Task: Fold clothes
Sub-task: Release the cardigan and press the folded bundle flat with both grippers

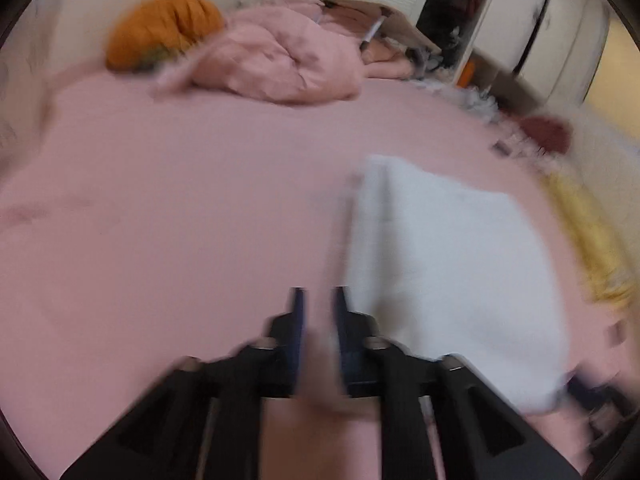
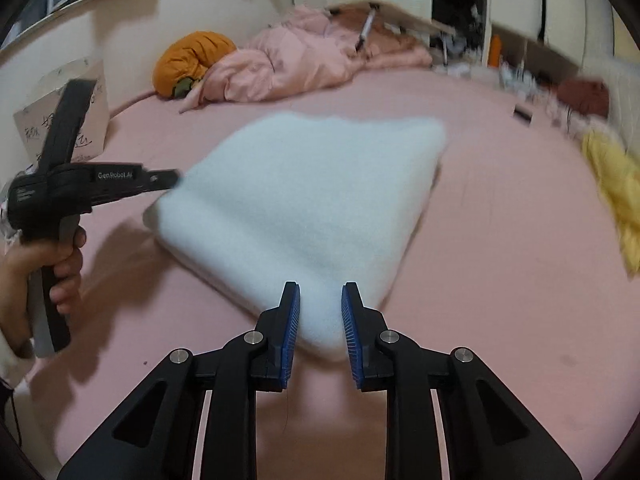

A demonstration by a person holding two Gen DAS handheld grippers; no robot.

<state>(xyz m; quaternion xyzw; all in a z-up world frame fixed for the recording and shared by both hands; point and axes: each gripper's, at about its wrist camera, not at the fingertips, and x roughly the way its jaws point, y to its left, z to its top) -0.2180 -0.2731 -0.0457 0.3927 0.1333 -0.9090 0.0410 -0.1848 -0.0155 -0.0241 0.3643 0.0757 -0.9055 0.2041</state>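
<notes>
A folded white garment point(image 2: 304, 208) lies flat on the pink bed sheet point(image 2: 500, 280); in the left wrist view it point(image 1: 452, 264) lies to the right. My right gripper point(image 2: 320, 304) is open, its blue-padded fingers astride the garment's near corner. My left gripper point(image 1: 319, 300) is open and empty over bare sheet, just left of the garment's edge. In the right wrist view the left gripper point(image 2: 168, 178) comes in from the left, its tip at the garment's far left corner.
A crumpled pink blanket point(image 2: 288, 64) and an orange bundle point(image 2: 192, 60) lie at the far end of the bed. A yellow garment point(image 2: 616, 184) lies at the right edge. A cardboard box point(image 2: 64, 108) stands on the left. Cupboards and clutter stand behind.
</notes>
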